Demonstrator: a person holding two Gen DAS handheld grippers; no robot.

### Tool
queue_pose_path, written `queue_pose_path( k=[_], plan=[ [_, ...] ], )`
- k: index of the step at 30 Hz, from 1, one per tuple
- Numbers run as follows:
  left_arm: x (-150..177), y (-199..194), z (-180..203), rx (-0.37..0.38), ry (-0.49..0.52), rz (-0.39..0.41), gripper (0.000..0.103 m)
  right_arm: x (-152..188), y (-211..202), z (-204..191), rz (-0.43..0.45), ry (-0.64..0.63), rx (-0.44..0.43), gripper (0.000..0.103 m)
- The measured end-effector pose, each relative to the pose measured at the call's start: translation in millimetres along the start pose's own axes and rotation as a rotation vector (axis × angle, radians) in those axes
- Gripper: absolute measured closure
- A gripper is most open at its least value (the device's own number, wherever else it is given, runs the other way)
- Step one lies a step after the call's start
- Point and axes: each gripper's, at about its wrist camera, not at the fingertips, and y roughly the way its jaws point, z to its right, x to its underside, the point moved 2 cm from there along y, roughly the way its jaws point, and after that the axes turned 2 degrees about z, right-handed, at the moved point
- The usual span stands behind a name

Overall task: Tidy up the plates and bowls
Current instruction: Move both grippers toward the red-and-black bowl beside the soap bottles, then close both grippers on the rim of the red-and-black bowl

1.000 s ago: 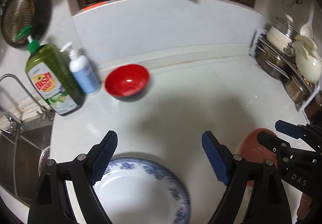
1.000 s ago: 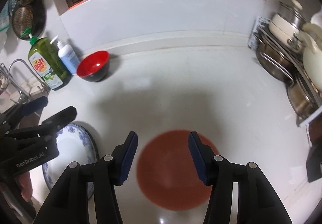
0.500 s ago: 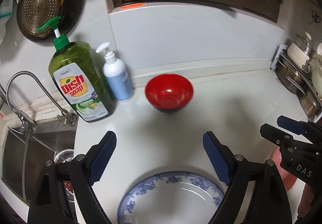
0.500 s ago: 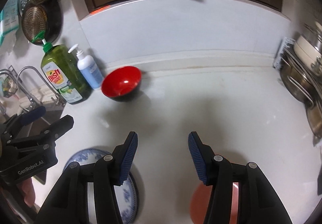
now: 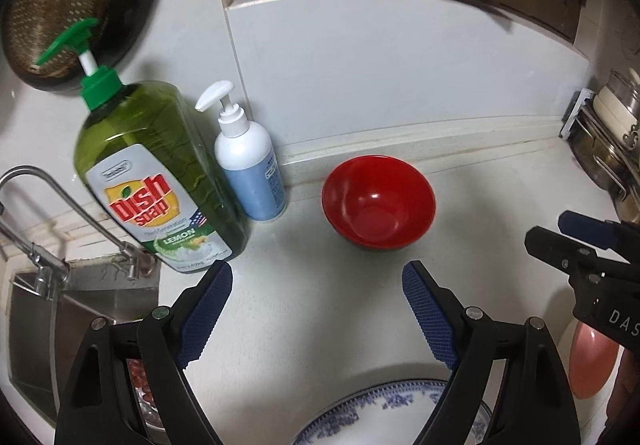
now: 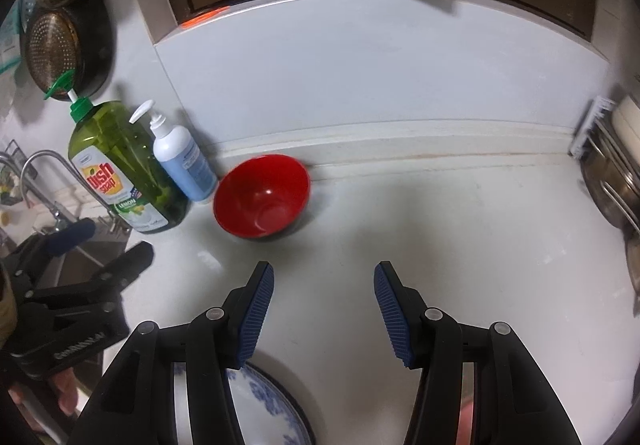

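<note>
Both grippers moved from plates toward red bowl (image 5: 378, 203) at desk (image 5: 500, 213) back. Left gripper (image 5: 316, 313) fingers wide open, right gripper (image 6: 324, 315) fingers open, both empty. Bowl pickup likely next.

The right gripper (image 6: 324, 309) hangs over a white desk (image 6: 440, 229), its jaws apart with only bare surface between the blue pads. Ahead of it a red bowl (image 6: 262, 201) sits upright by the back ledge, just beside a white pump bottle (image 6: 180, 161) and a green dish soap bottle (image 6: 116, 173). Under the gripper's left finger lies a blue-patterned plate (image 6: 264, 409), mostly hidden. At the left edge the left gripper (image 6: 80, 257) reaches in over what seems to be a sink (image 6: 76, 269), with a faucet (image 6: 40, 169) behind it. A perforated strainer (image 6: 52, 53) hangs on the wall, and metal pots (image 6: 612, 181) crowd the right edge.
</note>
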Motion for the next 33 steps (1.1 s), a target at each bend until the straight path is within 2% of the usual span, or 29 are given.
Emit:
queue_pose_path(
  k=[6,12,22,27,33],
  plan=[
    [-11,32,-7,-0.022,0.001,-0.028,0.018,-23,30,-8,-0.039,-0.001,-0.022,0.05],
    [-19,66,-9,-0.02,-0.004,-0.076,0.024,-40,65,-11,-0.095,0.006,-0.023,0.05],
    [-28,114,-6,-0.02,-0.024,-0.124,0.032,-50,116,-6,-0.182,0.04,-0.02,0.051],
    [-32,132,-1,-0.009,-0.039,-0.148,0.036,-54,132,-3,-0.206,0.057,-0.015,0.057],
    [-33,148,8,0.013,-0.052,-0.182,0.047,-56,147,-2,-0.237,0.068,-0.013,0.068]
  ],
)
